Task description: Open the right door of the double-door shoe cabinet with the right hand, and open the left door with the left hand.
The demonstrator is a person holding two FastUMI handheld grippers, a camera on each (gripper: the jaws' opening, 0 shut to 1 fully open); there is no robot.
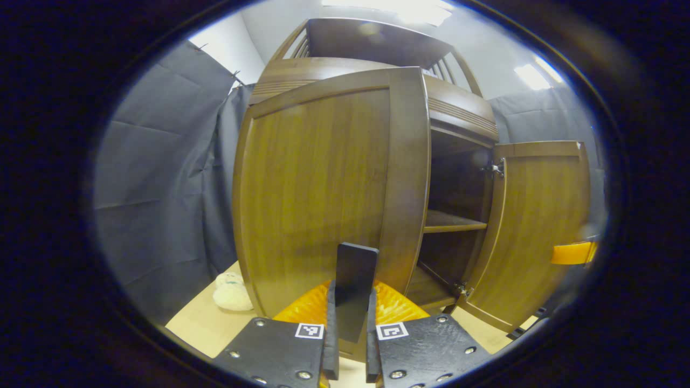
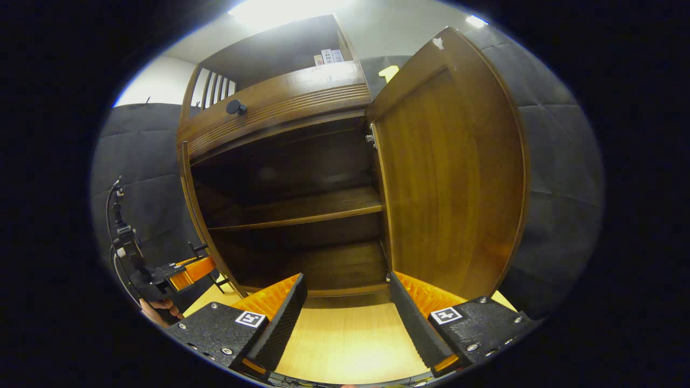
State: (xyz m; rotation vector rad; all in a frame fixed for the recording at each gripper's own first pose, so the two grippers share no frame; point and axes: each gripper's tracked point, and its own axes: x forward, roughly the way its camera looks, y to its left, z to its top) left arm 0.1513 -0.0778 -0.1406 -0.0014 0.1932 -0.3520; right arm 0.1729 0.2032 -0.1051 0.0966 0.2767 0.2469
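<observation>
Left gripper (image 1: pixel 350 323) is clenched on a dark flat handle (image 1: pixel 353 280) at the lower centre of the left gripper view, both fingers pressing it, likely so the left door (image 1: pixel 323 188) can be swung outward; that door stands partly open. Right gripper (image 2: pixel 347 318) hangs released at the bottom of the right gripper view, jaws spread, apparently because the right door (image 2: pixel 453 178) is already wide open. The shoe cabinet (image 2: pixel 291 108) is glossy brown wood on a pale desk (image 2: pixel 350 345), its dim shelves (image 2: pixel 302 207) bare.
</observation>
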